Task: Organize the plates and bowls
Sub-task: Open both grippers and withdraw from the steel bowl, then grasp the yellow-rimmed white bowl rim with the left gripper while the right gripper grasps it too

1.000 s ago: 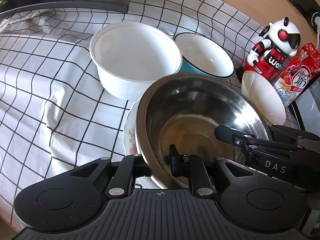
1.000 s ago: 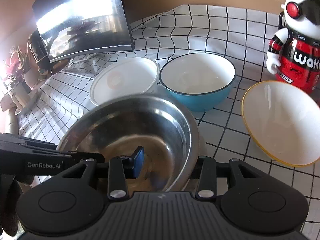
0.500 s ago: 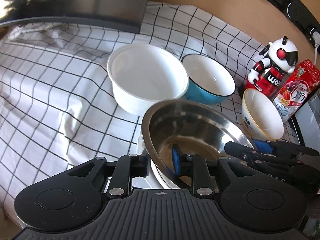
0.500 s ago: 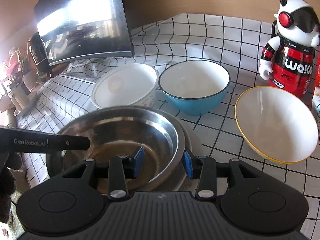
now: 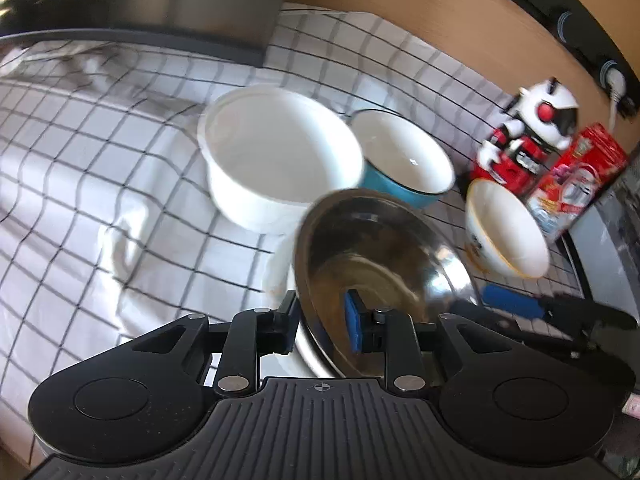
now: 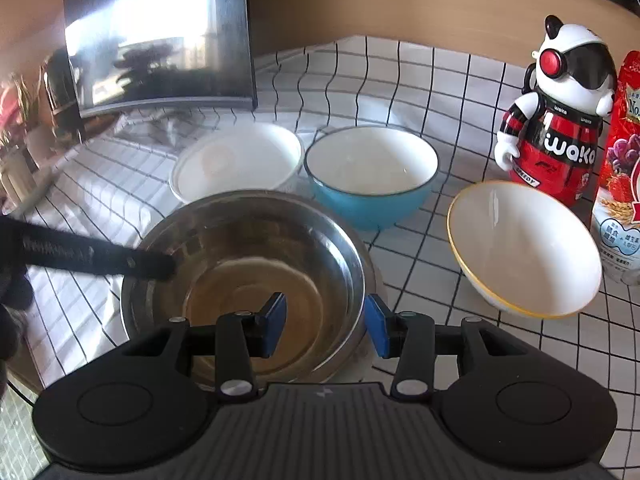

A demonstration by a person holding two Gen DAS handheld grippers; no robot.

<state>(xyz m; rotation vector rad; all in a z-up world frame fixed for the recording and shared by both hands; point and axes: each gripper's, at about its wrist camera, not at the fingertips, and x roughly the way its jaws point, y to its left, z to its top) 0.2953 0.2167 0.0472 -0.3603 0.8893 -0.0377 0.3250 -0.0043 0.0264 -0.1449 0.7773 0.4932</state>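
Observation:
A steel bowl [image 6: 256, 280] sits on a white plate [image 6: 360, 364] on the checked cloth. My left gripper [image 5: 320, 320] straddles the bowl's near rim [image 5: 384, 264], its jaws apart with a visible gap on each side of the rim. My right gripper [image 6: 326, 326] is open around the opposite rim without pinching it. Behind stand a white tub [image 6: 236, 160], a blue bowl [image 6: 372, 172] and a yellow-rimmed white bowl [image 6: 524, 248]. The same white tub [image 5: 276, 156], blue bowl [image 5: 404, 160] and yellow-rimmed bowl [image 5: 504, 236] show in the left wrist view.
A red and white robot toy [image 6: 556, 120] and a red snack packet [image 6: 620, 168] stand at the right by the wall. A dark monitor [image 6: 160, 32] stands at the back left. The cloth is wrinkled at the left [image 5: 80, 200].
The steel bowl has come down onto the plate. My right gripper has let go of its rim and opened. My left gripper's jaws have loosened around the rim and both grippers have drawn back.

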